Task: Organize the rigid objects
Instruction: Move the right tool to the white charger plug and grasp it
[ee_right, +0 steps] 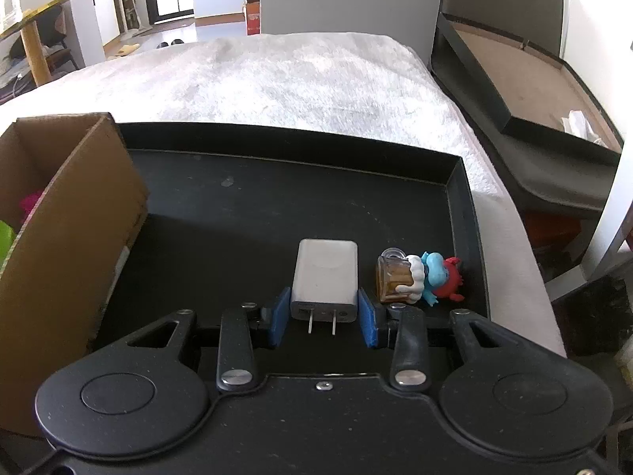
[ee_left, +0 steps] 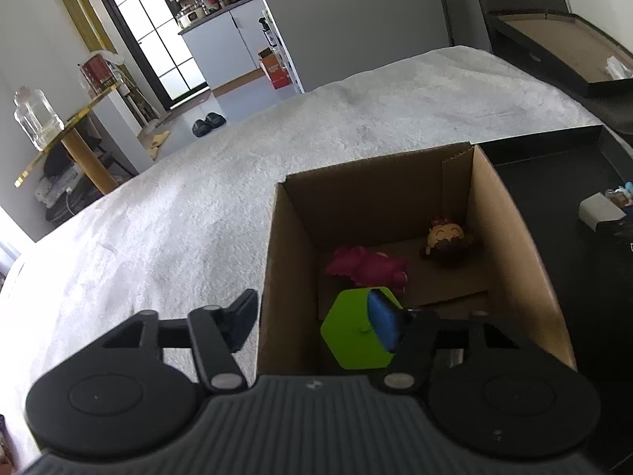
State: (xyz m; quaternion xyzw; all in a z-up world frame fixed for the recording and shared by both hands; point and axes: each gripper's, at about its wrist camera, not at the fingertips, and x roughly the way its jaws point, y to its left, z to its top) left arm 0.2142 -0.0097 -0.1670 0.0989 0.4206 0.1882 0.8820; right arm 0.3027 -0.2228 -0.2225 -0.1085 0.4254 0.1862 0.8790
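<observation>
Now that the right tool (ee_right: 323, 318) has clamped the white plastic plug-in charger (ee_right: 324, 279) in the black tray (ee_right: 459, 206), lift straight, while the left tool (ee_left: 330, 320) hangs open over the cardboard box (ee_left: 514, 245).

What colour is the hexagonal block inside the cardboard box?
Lime green. The hexagonal block shows best in the left wrist view, low in the cardboard box.

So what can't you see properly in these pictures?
- Left wrist view: the green block is partly covered by the left gripper.
- Right wrist view: inside the cardboard box is hidden behind its wall.
- Right wrist view: the small figurine is too tiny to identify.
</observation>
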